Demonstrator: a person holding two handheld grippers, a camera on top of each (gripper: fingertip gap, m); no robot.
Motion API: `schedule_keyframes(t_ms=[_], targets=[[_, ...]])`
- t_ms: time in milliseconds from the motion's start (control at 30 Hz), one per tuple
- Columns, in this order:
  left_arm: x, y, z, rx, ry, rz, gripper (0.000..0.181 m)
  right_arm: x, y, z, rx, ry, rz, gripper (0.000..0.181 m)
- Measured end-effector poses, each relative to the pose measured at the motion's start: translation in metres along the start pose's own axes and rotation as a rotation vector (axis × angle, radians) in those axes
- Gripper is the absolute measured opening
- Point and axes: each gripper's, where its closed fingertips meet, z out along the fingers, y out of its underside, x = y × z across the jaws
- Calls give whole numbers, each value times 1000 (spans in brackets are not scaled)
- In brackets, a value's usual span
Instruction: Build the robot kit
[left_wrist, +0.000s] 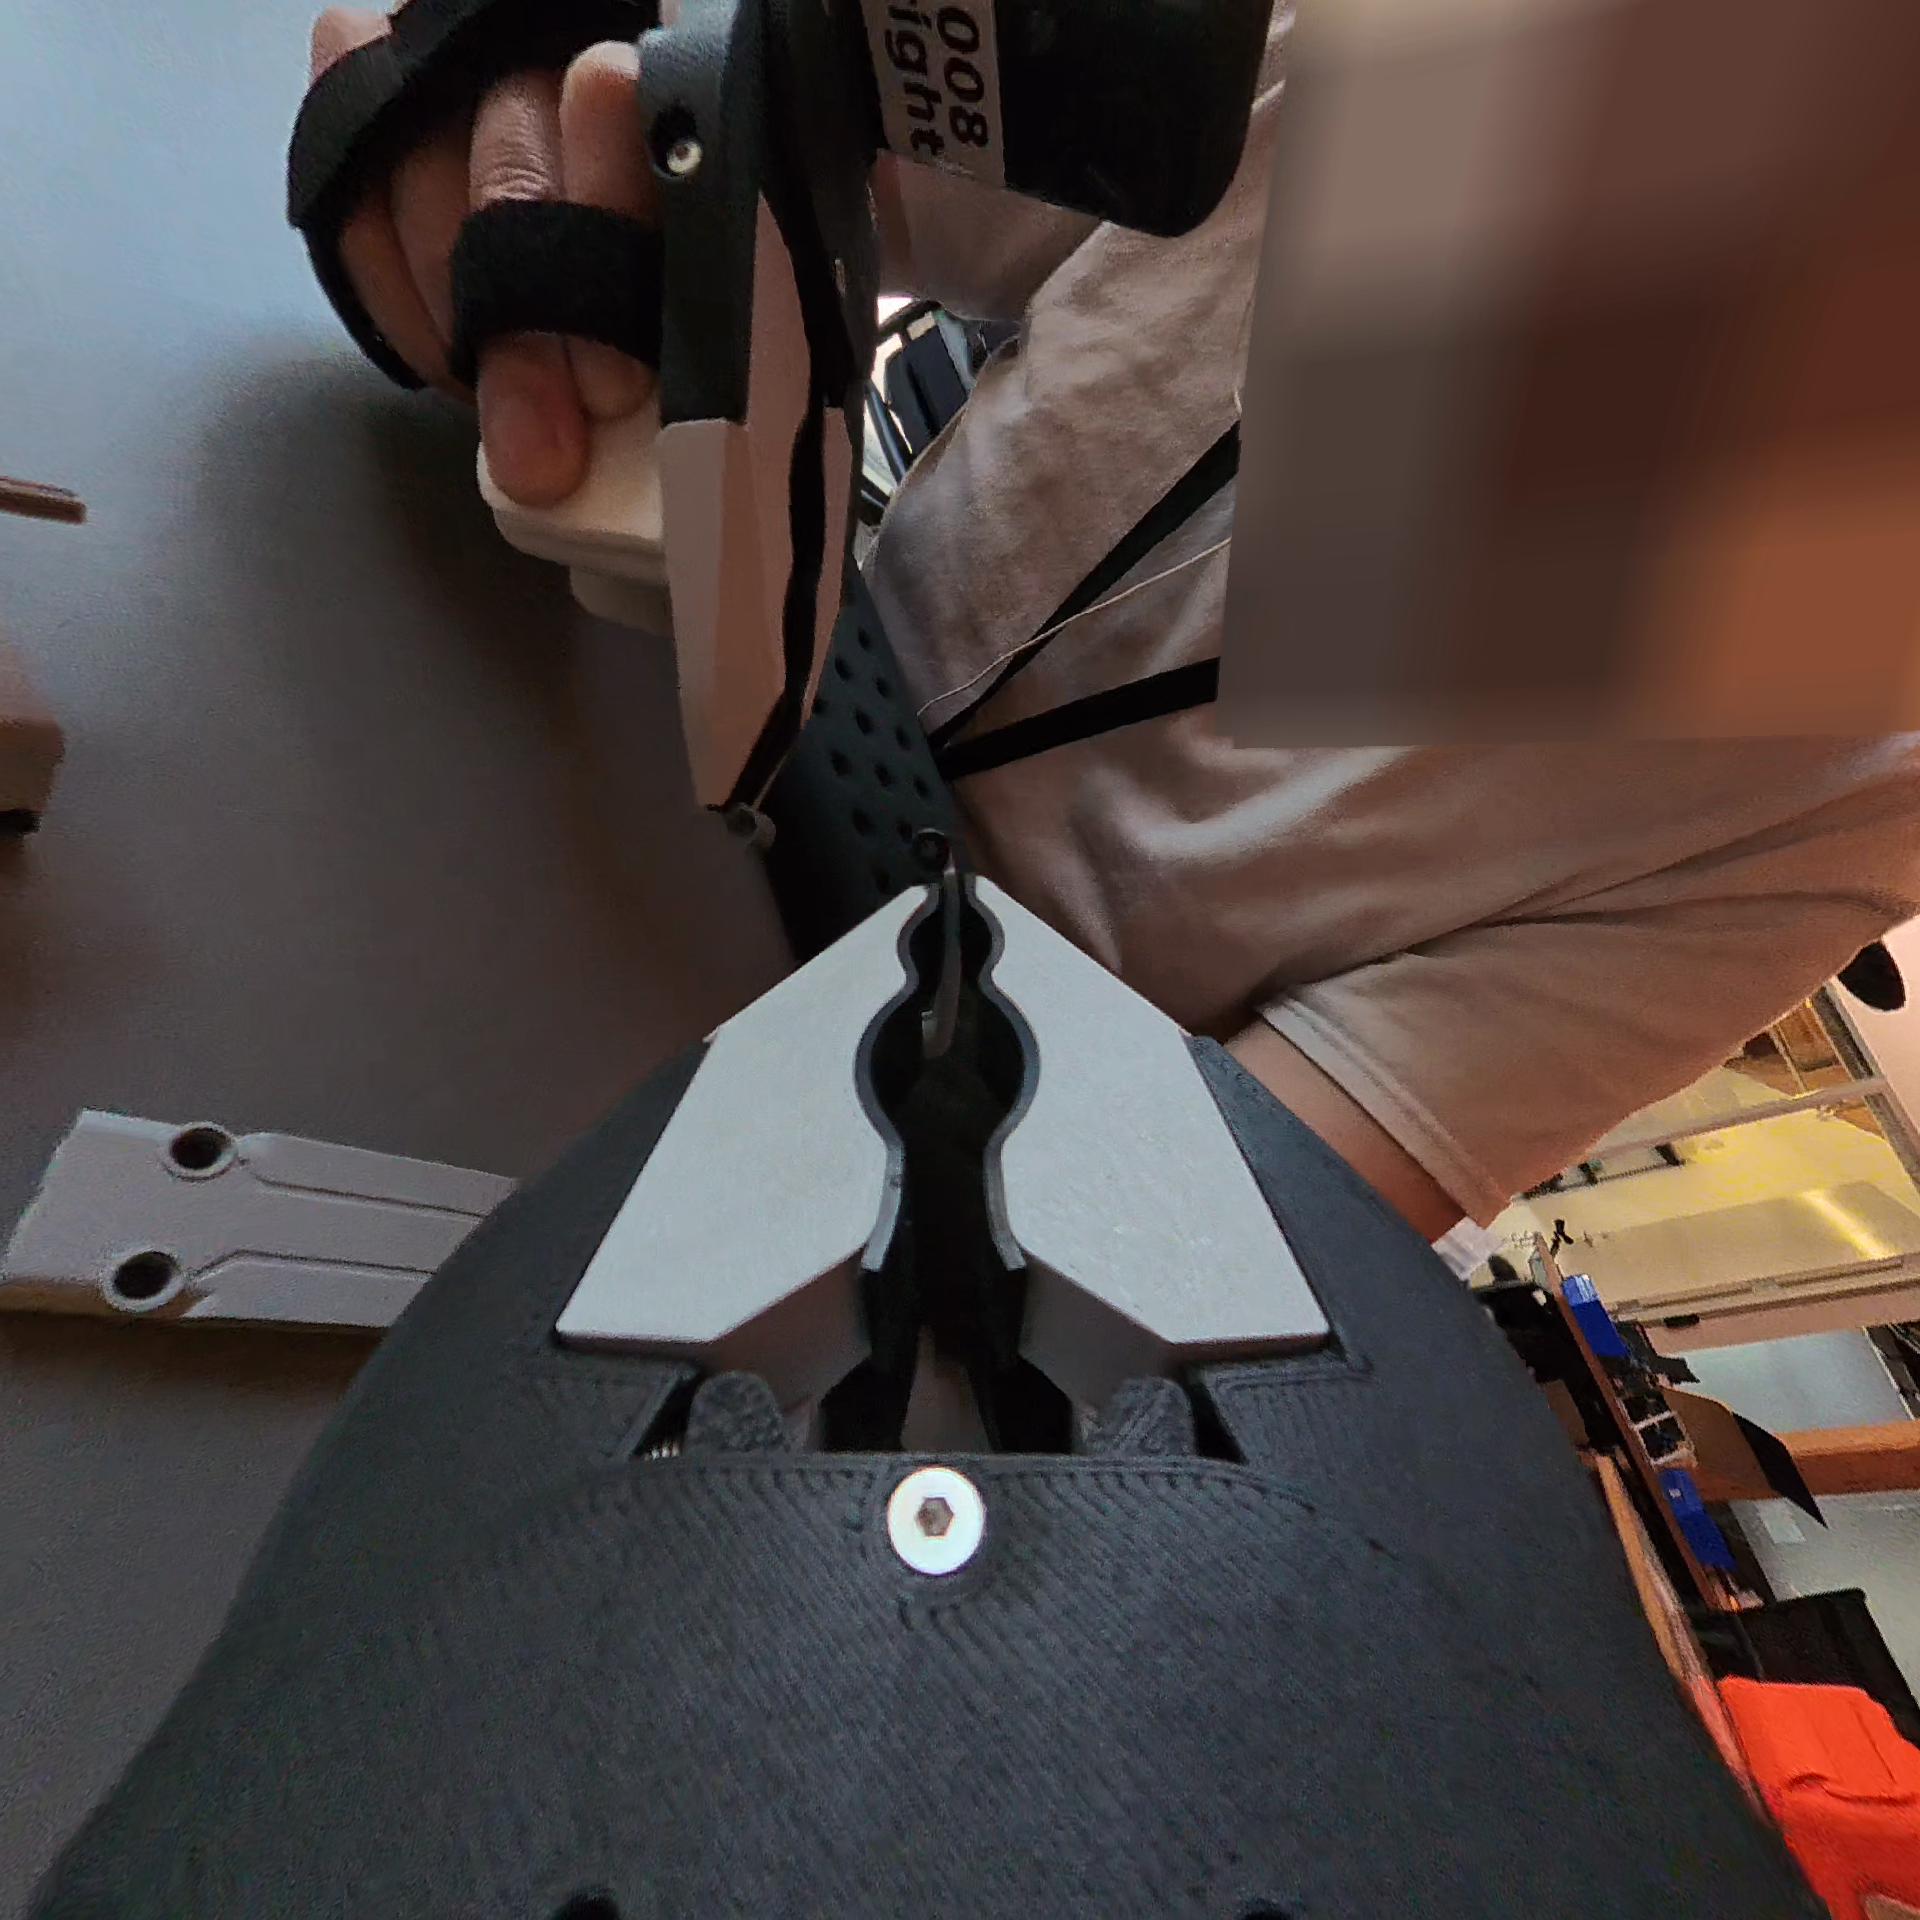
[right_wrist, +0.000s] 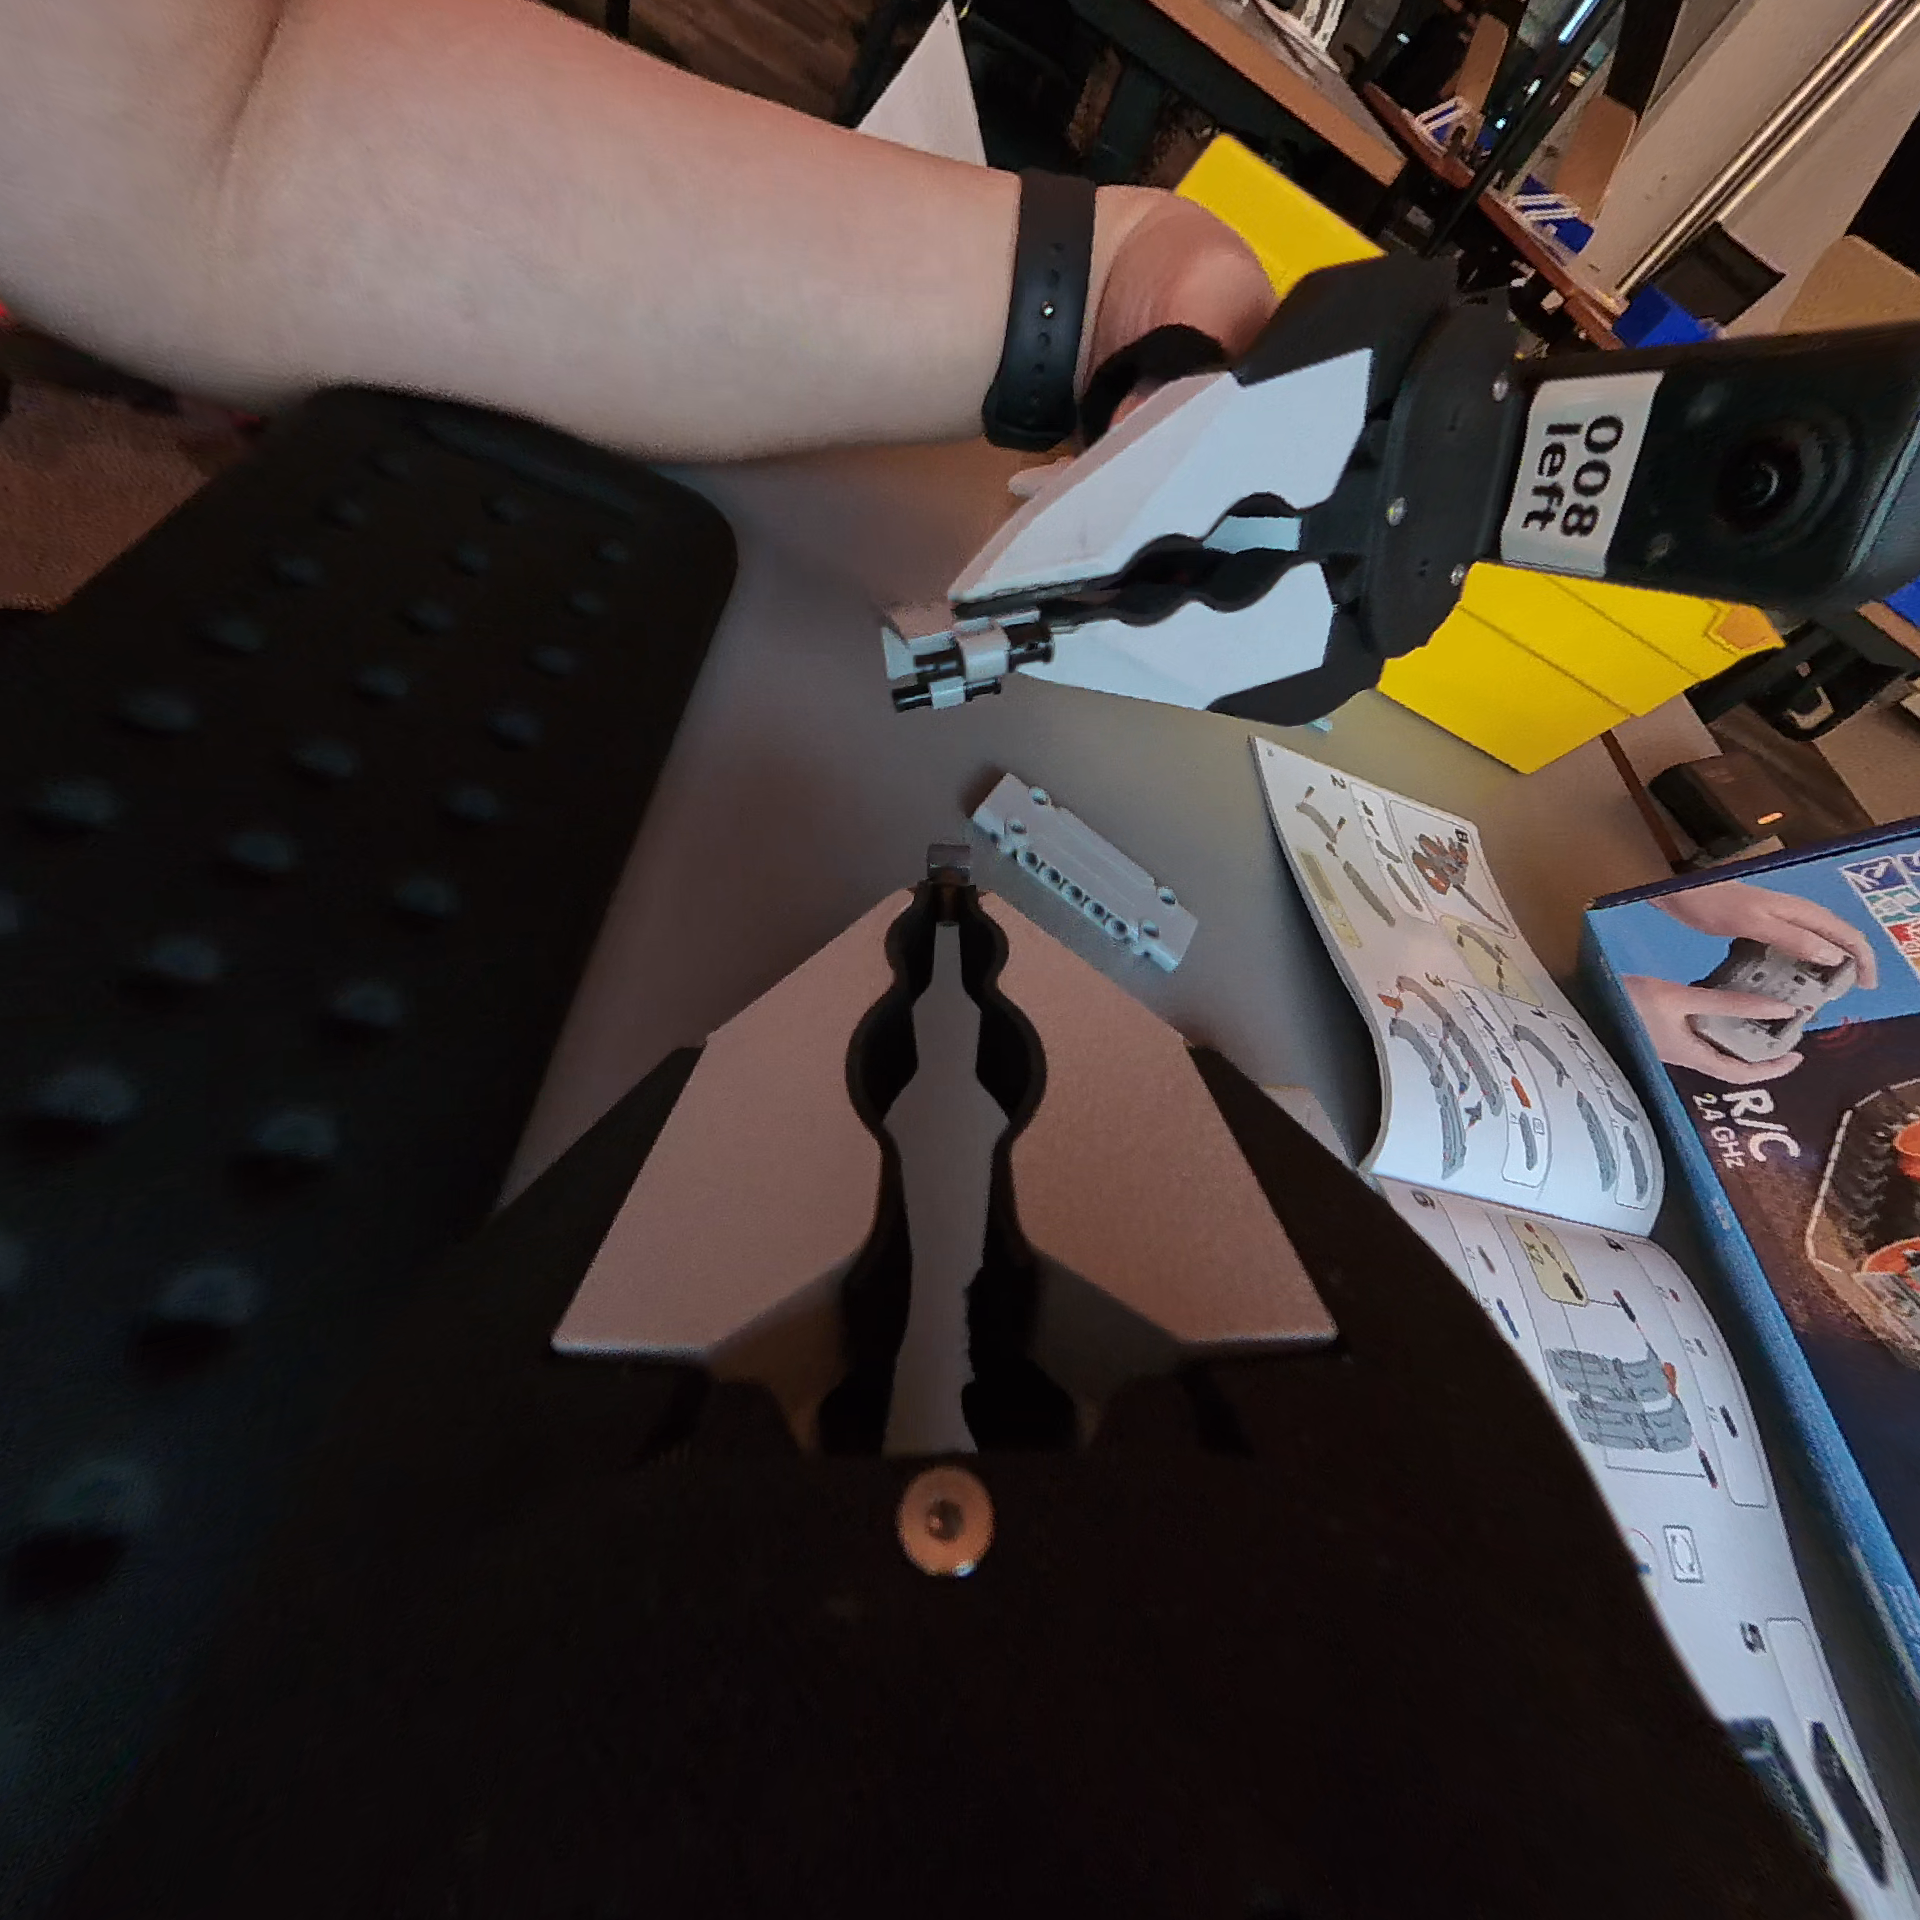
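Note:
My left gripper (left_wrist: 943, 896) is shut on a small grey and black brick assembly (right_wrist: 951, 660). In the left wrist view only its thin edge (left_wrist: 943, 977) shows between the pads. The right wrist view shows this gripper (right_wrist: 997, 636) held above the grey table (right_wrist: 831, 727). My right gripper (right_wrist: 945, 896) is shut on a tiny grey piece (right_wrist: 948, 862) at its very tips. It hangs tips-down in the left wrist view (left_wrist: 732, 795), close to the left gripper's tips. A black perforated strip (left_wrist: 862, 748) sits between the two grippers; what holds it is hidden.
A grey holed panel (right_wrist: 1081, 883) lies on the table just past my right gripper; it also shows in the left wrist view (left_wrist: 208, 1216). An open instruction booklet (right_wrist: 1455, 1039) and a blue box (right_wrist: 1766, 1091) lie to the right. Yellow bins (right_wrist: 1538, 665) stand behind. A person's forearm (right_wrist: 520, 260) crosses above.

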Motion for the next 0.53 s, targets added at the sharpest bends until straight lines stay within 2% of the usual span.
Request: schedule_keyframes(t_ms=[233,367,533], targets=[[-31,2,-7,25,-104,-142,0,-12,9,10,-34,-42,-80,2],[-36,5,-6,18,-106,-183,0,-15,12,13,-54,-17,-149,2],[-41,7,-7,18,-124,-216,0,-9,11,13,-46,8,-132,2]])
